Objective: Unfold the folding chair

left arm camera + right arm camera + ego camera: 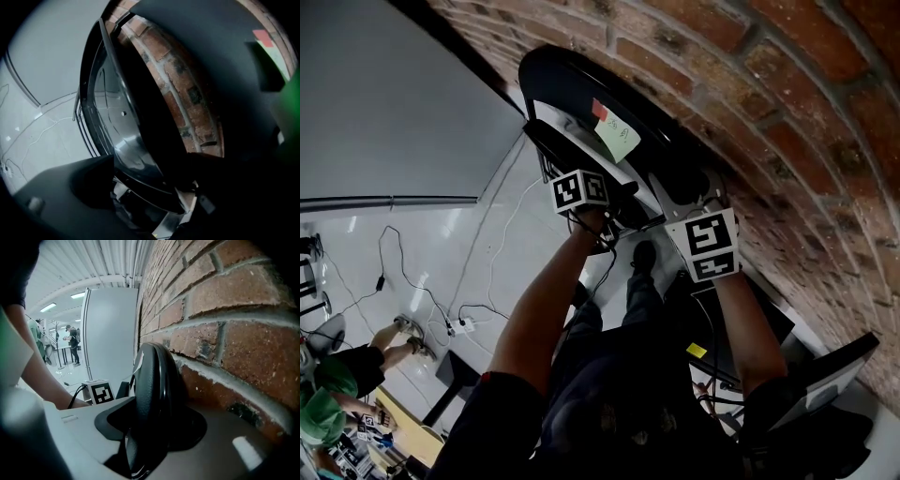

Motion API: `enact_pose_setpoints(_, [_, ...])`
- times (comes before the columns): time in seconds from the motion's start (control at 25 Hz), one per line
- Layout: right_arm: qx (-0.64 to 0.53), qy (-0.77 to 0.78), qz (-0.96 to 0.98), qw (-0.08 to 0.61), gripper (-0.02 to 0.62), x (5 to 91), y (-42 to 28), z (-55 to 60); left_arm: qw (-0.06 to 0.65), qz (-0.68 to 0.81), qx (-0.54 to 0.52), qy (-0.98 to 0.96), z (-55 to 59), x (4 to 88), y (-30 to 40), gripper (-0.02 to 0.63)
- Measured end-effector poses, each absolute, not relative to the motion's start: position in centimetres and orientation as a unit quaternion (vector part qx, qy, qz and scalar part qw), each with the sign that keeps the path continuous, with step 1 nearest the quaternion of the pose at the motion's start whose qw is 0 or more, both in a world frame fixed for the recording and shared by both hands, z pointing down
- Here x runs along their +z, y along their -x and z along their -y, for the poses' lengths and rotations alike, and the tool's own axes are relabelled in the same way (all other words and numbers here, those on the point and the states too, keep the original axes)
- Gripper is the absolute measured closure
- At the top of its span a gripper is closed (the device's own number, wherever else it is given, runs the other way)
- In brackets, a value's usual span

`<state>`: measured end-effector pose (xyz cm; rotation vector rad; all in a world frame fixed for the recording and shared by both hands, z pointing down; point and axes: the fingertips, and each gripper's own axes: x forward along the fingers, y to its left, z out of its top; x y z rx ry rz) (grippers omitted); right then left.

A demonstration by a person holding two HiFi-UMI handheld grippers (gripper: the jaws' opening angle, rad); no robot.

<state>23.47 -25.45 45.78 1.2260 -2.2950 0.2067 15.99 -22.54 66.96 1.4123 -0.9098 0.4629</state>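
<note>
A black folding chair [581, 80] leans folded against the brick wall [787, 103], with a green note [617, 139] stuck to it. My left gripper [154, 187], whose marker cube [579, 190] shows in the head view, stands wide open. The rim of the glossy seat [122, 140] runs between its jaws, and I see no pad pressing on it. My right gripper [150, 427], under its marker cube [705, 244], is shut on the edge of the padded backrest [152, 380], close to the bricks.
The wall [220, 310] runs close along the right of the chair. A pale floor with loose cables [441, 309] lies to the left. A white panel [384, 103] stands beyond. People [337, 375] work at the lower left. A dark object [834, 366] sits by the wall at the lower right.
</note>
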Motion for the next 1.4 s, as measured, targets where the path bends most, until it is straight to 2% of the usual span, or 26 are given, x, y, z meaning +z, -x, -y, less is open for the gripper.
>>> enact_pose_setpoints(0.48, [0.081,-0.426,0.865,0.252,0.419,46.4,-22.4,24.4,0.659,0.400,0.164,-0.616,20.6,67.1,-14.3,0.091])
enact_pose_setpoints(0.72, [0.090,-0.406,0.872,0.258,0.446,47.0,-21.5,23.9,0.669,0.396,0.142,-0.613,19.9,67.2,-13.8,0.081])
enact_pose_setpoints(1.12, [0.123,-0.415,0.864,0.258,0.448,47.7,-22.1,24.5,0.678,0.387,0.129,-0.611,18.1,67.3,-12.3,0.083])
enact_pose_setpoints(1.4, [0.131,-0.420,0.861,0.255,0.445,48.1,-22.1,24.8,0.646,0.385,0.169,-0.637,17.4,66.7,-11.1,0.132])
